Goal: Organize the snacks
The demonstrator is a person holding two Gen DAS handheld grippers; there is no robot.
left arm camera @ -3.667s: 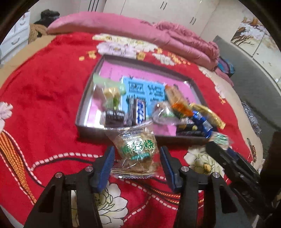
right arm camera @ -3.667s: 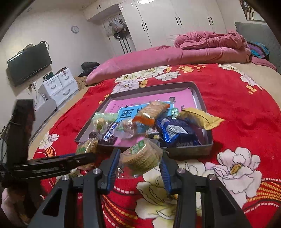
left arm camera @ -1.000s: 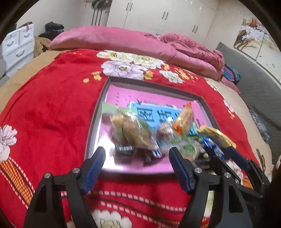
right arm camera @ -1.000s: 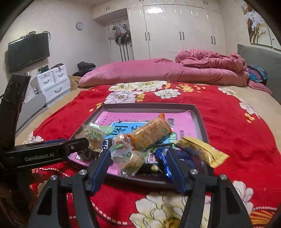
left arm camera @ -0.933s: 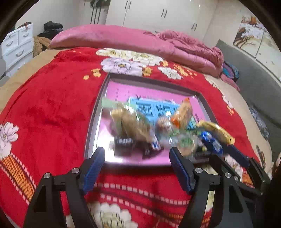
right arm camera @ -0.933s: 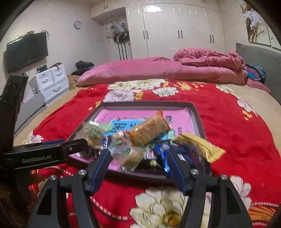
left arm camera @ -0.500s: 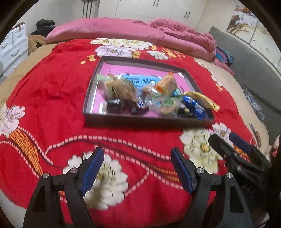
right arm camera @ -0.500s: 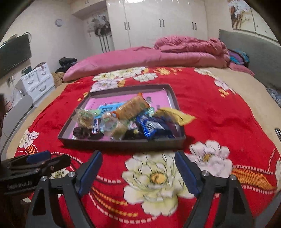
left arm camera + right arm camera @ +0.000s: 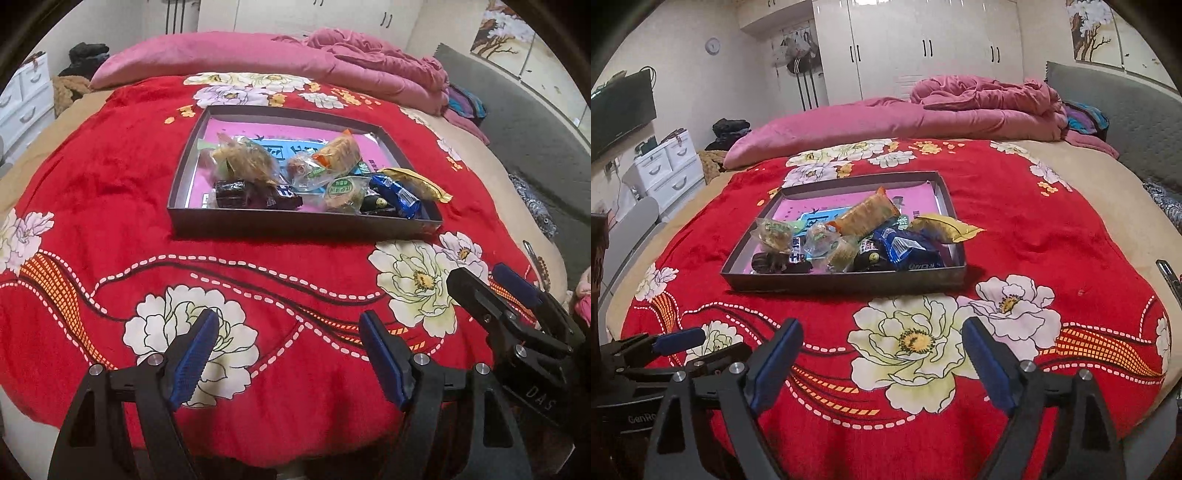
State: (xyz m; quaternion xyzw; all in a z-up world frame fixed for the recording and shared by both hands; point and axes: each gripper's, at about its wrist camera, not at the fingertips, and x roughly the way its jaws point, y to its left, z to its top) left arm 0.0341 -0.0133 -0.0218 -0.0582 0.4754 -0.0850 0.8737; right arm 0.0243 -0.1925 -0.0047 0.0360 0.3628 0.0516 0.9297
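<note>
A shallow grey tray (image 9: 295,223) with a pink bottom lies on the red flowered blanket and holds several wrapped snacks, among them a round green-labelled cake (image 9: 342,192), a blue packet (image 9: 397,195), an orange packet (image 9: 338,153) and a yellow packet (image 9: 417,181) overhanging the right rim. The tray also shows in the right wrist view (image 9: 849,282). My left gripper (image 9: 290,341) is open and empty, well back from the tray over the blanket's near edge. My right gripper (image 9: 882,350) is open and empty, also back from the tray. The right gripper also shows at the right of the left wrist view (image 9: 495,291).
A pink duvet and pillow (image 9: 923,114) lie across the far side of the bed. White drawers (image 9: 668,166) and a wall TV (image 9: 620,114) stand at the left, wardrobes (image 9: 923,48) behind, a grey headboard (image 9: 1126,122) at the right.
Both grippers let go of their round cakes, which now lie in the tray. Both have since pulled back from the tray toward the near edge of the bed, jaws wide.
</note>
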